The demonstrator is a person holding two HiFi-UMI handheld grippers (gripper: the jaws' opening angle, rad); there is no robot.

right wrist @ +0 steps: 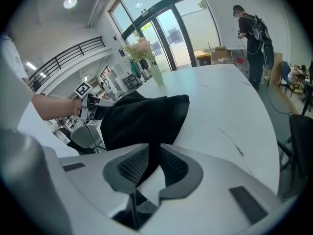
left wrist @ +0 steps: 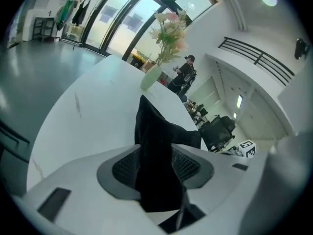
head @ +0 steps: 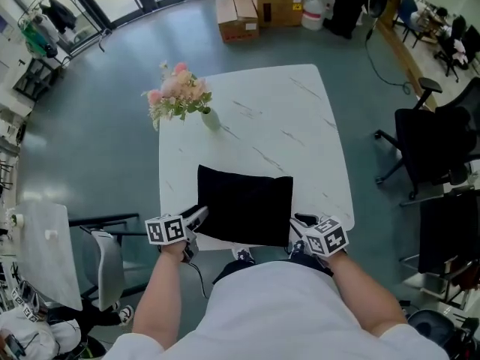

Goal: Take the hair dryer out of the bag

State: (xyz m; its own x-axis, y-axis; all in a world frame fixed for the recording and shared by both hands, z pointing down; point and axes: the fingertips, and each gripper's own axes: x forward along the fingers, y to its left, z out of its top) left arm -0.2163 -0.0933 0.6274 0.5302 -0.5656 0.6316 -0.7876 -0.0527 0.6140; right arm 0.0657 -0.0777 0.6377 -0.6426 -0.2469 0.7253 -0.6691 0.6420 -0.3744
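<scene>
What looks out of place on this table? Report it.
Nothing stands out. The bag lies at the table's near edge; the right gripper pinches one near corner, the other sits between the left gripper's jaws. The vase stands upright, nothing spilled.

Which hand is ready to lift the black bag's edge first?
Right, probably. The right gripper pinches the bag at its near corner; the left gripper has the bag between its jaws, but they stand apart.
</scene>
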